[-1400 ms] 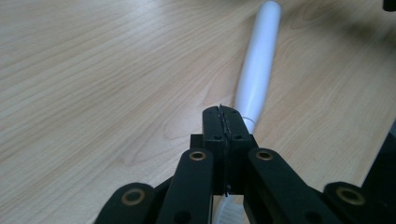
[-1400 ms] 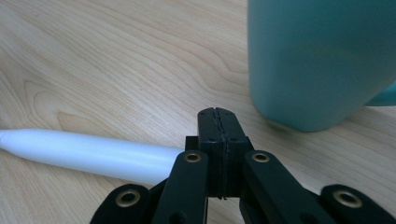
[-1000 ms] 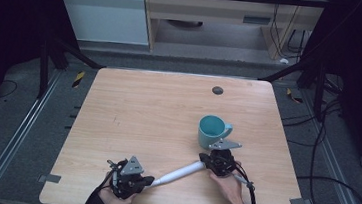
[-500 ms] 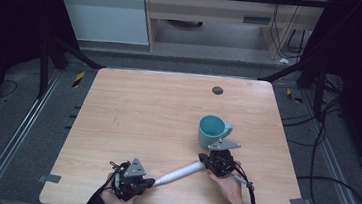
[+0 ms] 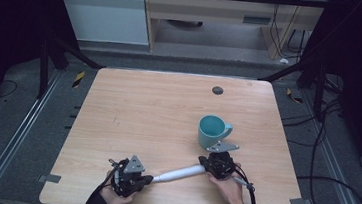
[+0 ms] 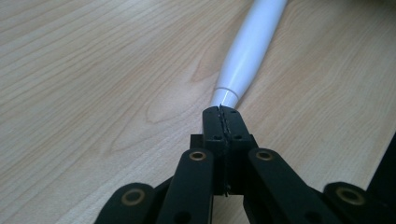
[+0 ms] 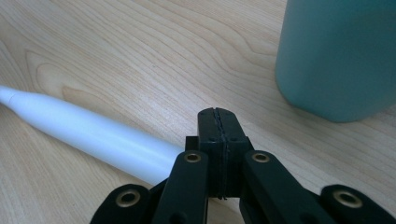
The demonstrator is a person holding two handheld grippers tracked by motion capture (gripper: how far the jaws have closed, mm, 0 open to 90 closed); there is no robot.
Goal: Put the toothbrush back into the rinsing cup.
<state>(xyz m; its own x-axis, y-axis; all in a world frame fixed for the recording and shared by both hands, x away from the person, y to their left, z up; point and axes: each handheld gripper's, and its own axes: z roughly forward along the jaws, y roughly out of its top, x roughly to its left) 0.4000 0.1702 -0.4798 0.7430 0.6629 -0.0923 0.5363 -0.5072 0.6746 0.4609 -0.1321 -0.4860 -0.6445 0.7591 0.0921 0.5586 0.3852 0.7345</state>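
Wood table (image 5: 133, 102): pen (image 5: 179, 172) runs eight-to-two o'clock between left gripper (image 5: 147, 179) and right gripper (image 5: 208, 166), both shut, empty, equally near.

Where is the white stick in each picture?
High view: white stick lies low on the table, between the two grippers.
Left gripper view: it runs from the closed jaws' tips to the top edge.
Right gripper view: it crosses the lower left, passing behind the jaws.
Shared landmark: the stick's tapered tip, seen in both gripper views.
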